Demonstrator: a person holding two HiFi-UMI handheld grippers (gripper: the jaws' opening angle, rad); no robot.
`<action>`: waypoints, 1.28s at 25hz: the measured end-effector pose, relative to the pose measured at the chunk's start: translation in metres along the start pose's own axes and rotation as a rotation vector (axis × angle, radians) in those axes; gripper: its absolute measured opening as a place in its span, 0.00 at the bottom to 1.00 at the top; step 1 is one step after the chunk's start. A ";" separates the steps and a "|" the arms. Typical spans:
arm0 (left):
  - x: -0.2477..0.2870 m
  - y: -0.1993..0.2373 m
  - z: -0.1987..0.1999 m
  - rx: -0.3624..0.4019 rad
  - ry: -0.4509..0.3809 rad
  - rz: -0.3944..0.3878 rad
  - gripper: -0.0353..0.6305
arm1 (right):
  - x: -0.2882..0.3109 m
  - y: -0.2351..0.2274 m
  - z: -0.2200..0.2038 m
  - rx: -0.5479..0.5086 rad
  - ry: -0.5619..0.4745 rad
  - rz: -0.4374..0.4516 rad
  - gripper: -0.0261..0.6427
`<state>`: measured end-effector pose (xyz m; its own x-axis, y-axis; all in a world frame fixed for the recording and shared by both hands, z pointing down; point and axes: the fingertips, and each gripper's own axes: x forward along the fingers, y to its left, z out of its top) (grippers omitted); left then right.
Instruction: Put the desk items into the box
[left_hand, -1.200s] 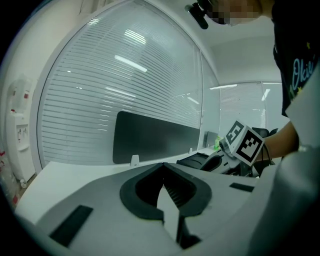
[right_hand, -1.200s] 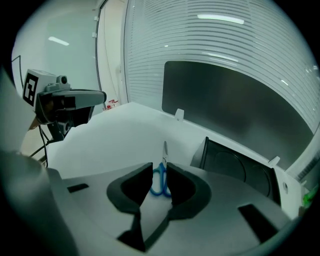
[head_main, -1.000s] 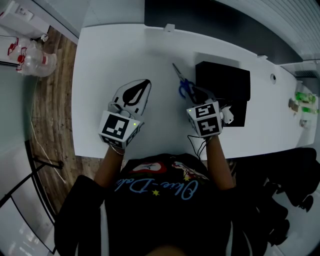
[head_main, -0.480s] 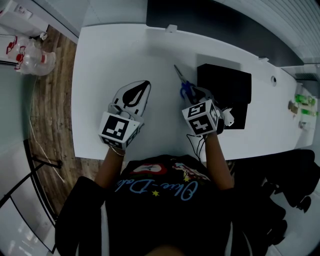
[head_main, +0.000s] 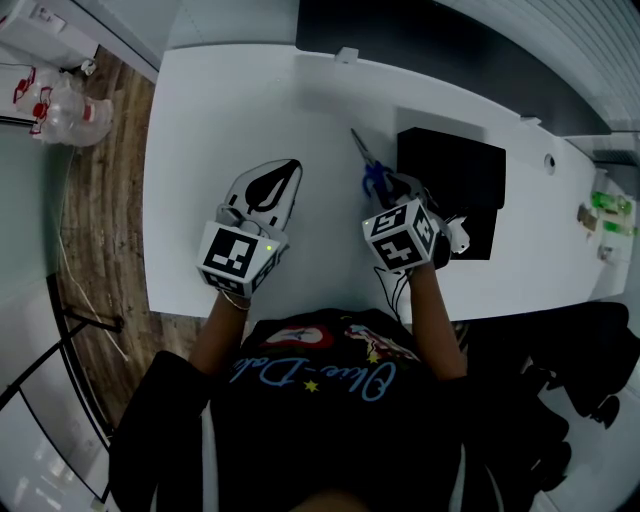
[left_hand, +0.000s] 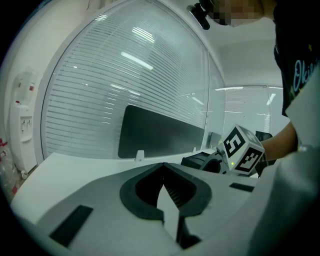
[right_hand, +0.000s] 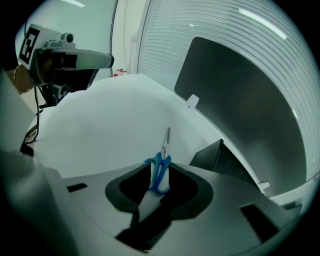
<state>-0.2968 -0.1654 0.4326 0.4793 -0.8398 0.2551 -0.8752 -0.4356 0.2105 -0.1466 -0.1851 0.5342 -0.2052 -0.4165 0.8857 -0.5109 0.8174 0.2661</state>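
Scissors (head_main: 366, 166) with blue handles lie on the white desk (head_main: 220, 110), just left of the black box (head_main: 450, 185). My right gripper (head_main: 388, 188) points steeply down over their handle end. In the right gripper view the blue handles (right_hand: 159, 173) sit between the jaws, which have just been opening and stand open, and the blades (right_hand: 166, 137) point away along the desk. The box (right_hand: 216, 154) stands to their right. My left gripper (head_main: 287, 168) rests low over the desk to the left, shut, with its tips meeting on nothing (left_hand: 162, 167).
A dark panel (head_main: 400, 25) runs along the desk's far edge, with a small white clip (head_main: 347, 55) in front of it. Small items (head_main: 605, 205) sit at the desk's far right end. Plastic bottles (head_main: 60, 110) lie on the floor at the left.
My right gripper has rolled and shifted slightly left over the scissors' handles. The scissors, the box and my left gripper have stayed put.
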 end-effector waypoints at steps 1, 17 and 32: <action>0.000 0.000 -0.001 0.001 0.000 -0.001 0.06 | 0.000 0.000 0.000 -0.003 0.000 0.000 0.22; -0.002 -0.003 -0.004 0.004 0.001 -0.004 0.06 | 0.001 -0.006 -0.010 -0.033 0.021 -0.019 0.21; -0.003 0.001 -0.009 -0.009 0.007 -0.002 0.06 | 0.013 0.011 0.003 -0.111 0.083 0.003 0.20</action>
<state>-0.2991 -0.1605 0.4403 0.4813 -0.8368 0.2609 -0.8737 -0.4341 0.2195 -0.1573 -0.1823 0.5474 -0.1341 -0.3832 0.9139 -0.4140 0.8595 0.2996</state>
